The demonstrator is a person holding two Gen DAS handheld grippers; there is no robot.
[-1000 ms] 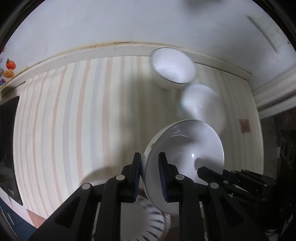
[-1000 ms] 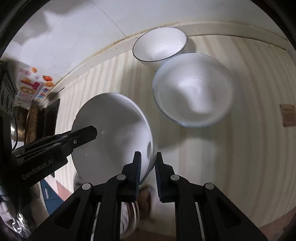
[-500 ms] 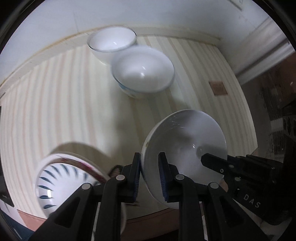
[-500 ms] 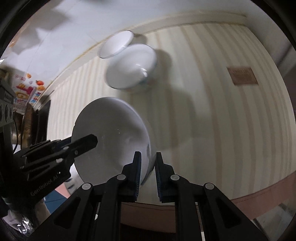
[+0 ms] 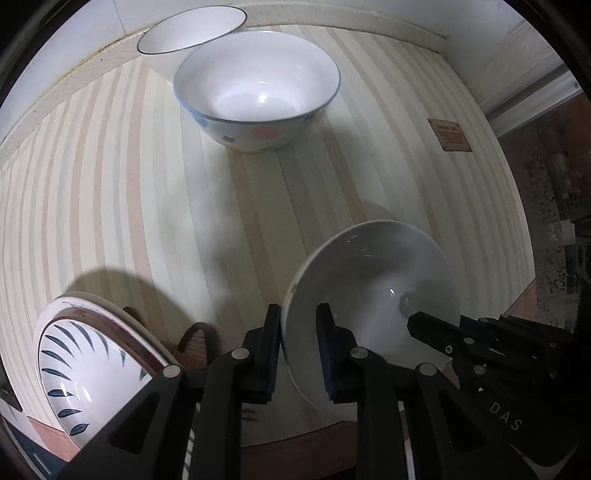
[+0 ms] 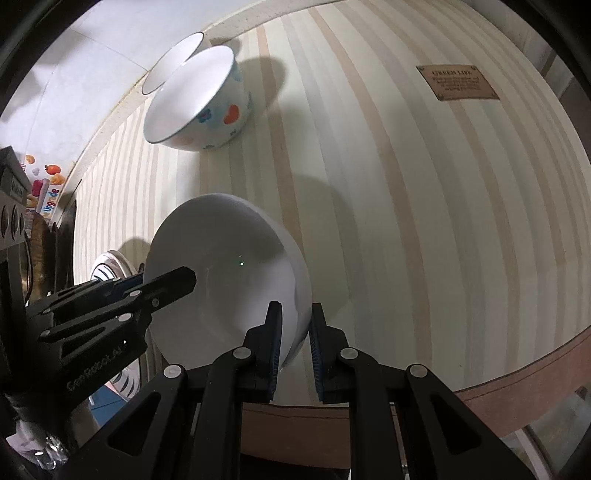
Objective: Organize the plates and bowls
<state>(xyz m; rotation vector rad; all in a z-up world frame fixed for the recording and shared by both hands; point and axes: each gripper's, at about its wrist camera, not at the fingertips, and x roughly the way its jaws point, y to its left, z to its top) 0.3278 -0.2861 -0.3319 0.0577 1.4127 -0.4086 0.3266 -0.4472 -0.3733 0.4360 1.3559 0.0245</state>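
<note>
Both grippers hold one plain white bowl above the near edge of the striped table. My left gripper is shut on its left rim. My right gripper is shut on its right rim; the bowl also shows in the right wrist view. A flower-patterned bowl stands at the back, also visible in the right wrist view. A white bowl with a dark rim stands just behind it. Plates with blue leaf marks stand upright at the near left.
The striped table ends at a wall at the back and a brown front edge. A small brown label lies at the right. Dark appliances and fruit stickers are at the far left.
Both grippers have carried the white bowl back toward the table's near edge. The two back bowls now look closer in the left view and the upright plates have come into view.
</note>
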